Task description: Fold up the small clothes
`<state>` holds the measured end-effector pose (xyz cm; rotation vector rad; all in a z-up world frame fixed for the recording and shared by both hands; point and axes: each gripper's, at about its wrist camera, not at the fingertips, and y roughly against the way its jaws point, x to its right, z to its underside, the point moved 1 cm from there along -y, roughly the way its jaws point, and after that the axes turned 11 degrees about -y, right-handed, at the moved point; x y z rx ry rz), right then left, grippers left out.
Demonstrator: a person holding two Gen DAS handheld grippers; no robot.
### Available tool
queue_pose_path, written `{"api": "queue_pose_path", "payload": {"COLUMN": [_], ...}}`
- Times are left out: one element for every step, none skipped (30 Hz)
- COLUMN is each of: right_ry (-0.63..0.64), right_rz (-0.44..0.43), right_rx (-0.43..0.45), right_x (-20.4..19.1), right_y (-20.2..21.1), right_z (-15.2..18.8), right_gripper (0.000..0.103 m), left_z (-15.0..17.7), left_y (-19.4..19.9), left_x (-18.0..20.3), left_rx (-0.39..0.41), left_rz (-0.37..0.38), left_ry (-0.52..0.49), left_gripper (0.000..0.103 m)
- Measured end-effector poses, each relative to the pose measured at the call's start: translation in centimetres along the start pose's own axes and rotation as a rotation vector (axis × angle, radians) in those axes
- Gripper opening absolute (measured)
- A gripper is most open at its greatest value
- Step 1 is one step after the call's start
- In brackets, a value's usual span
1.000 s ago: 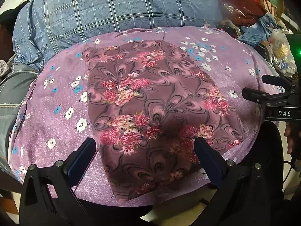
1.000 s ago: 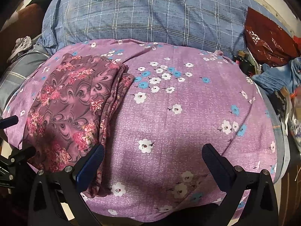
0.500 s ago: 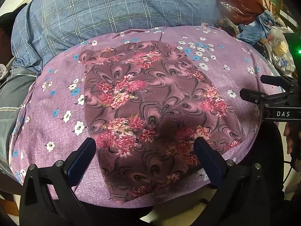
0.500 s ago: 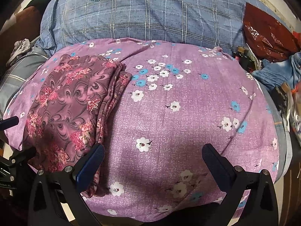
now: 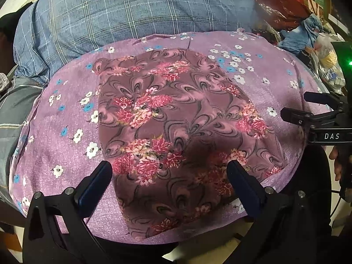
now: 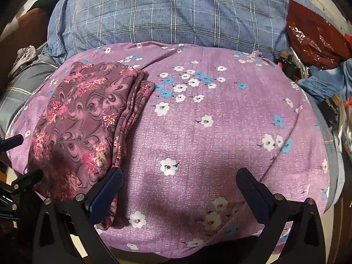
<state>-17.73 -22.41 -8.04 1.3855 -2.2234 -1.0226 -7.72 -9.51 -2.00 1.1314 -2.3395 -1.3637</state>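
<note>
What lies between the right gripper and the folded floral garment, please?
Nothing separates them: in the right wrist view, the right gripper has its left finger over the folded floral garment's stacked edge, above the purple flowered sheet.

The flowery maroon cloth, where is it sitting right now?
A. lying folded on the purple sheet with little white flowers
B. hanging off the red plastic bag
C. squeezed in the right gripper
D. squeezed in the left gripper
A: the folded maroon cloth lies flat on the purple sheet, while the left gripper and the right gripper are both open and hold nothing.
</note>
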Motion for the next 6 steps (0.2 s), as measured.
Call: {"api": "queue_pose_path", "payload": {"right_ry": [0.001, 0.002, 0.002, 0.003, 0.004, 0.006], "right_rz": [0.002, 0.005, 0.007, 0.010, 0.014, 0.018], "right_rx": [-0.001, -0.001, 0.000, 0.000, 0.004, 0.008], "right_x": [-0.02, -0.01, -0.06, -0.05, -0.01, 0.01], "right_y": [0.01, 0.01, 0.06, 0.09, 0.17, 0.26], "right_z": [0.02, 0.02, 0.06, 0.07, 0.04, 0.01], "right_gripper": [0.103, 0.103, 0.103, 0.103, 0.103, 0.103], "left_z": [0.01, 0.04, 0.09, 0.09, 0.08, 0.08], "left_y": [-0.09, -0.12, -0.13, -0.16, -0.18, -0.20], "left_x": [0.00, 0.03, 0.09, 0.12, 0.12, 0.13], "left_rx": [-0.004, -0.006, -0.008, -0.009, -0.009, -0.009], "left_rz": [0.002, 0.003, 0.001, -0.004, -0.009, -0.013], "left_ry": [0.002, 0.002, 0.002, 0.000, -0.001, -0.003], "left_gripper": [0.103, 0.103, 0.103, 0.103, 0.103, 0.103]}}
